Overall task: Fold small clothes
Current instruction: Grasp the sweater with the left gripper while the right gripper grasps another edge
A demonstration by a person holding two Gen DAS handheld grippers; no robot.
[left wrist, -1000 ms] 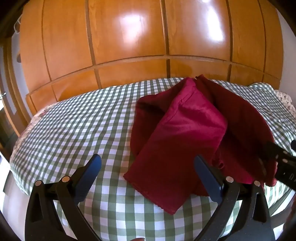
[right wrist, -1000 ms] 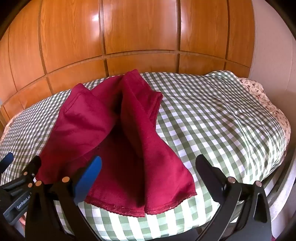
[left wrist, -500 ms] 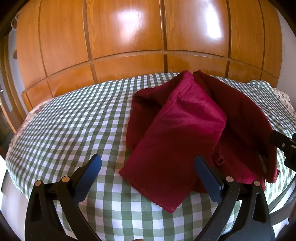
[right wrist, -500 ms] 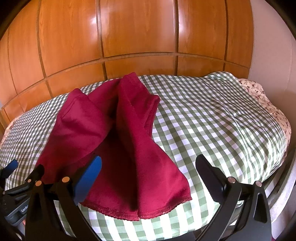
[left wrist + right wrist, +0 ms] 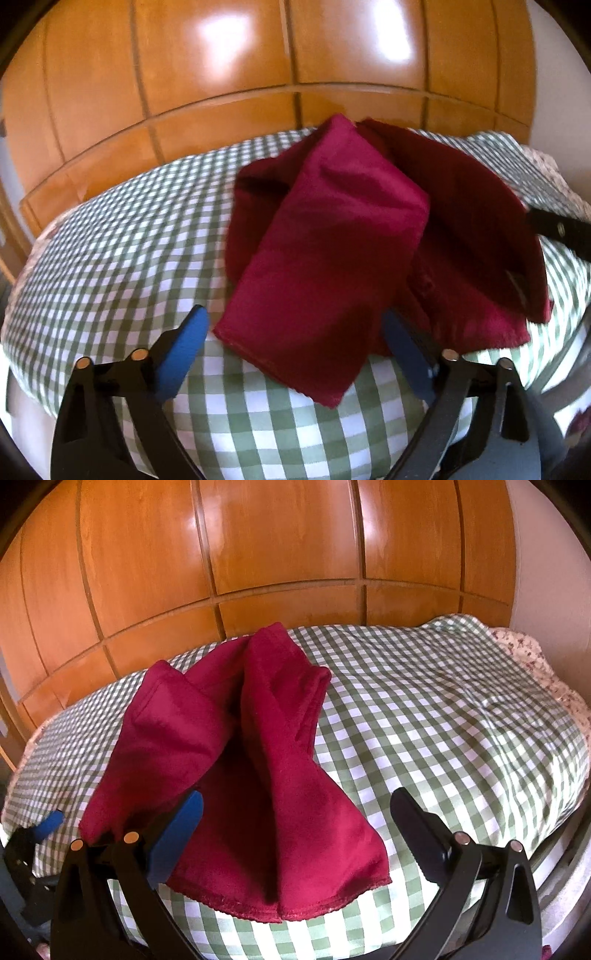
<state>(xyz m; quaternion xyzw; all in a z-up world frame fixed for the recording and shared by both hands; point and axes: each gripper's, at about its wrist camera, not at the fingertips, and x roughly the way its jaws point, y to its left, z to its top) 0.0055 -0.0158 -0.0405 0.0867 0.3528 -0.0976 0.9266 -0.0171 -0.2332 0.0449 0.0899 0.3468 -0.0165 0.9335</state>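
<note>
Glossy wooden wardrobe panels [image 5: 280, 546] back a bed under a green-checked cover [image 5: 436, 716]. A dark red garment [image 5: 258, 775] lies rumpled on it, two flaps folded inward. The left tongs [image 5: 295, 332] and right tongs [image 5: 295, 812] gape wide, gripping nothing, at its near hem

Red garment [image 5: 325, 258]: its shape cannot be read; the layers overlap and cover each other.
Left view: blurred, so the garment's hem and weave are soft.
Right tongs [image 5: 554, 230]: in the left view only a dark sliver shows, cut by the right edge.
Left tongs [image 5: 33, 834]: in the right view mostly cut off at the lower left; spread unreadable there.
Bed [image 5: 443, 720]: near edge hidden behind both tools.
</note>
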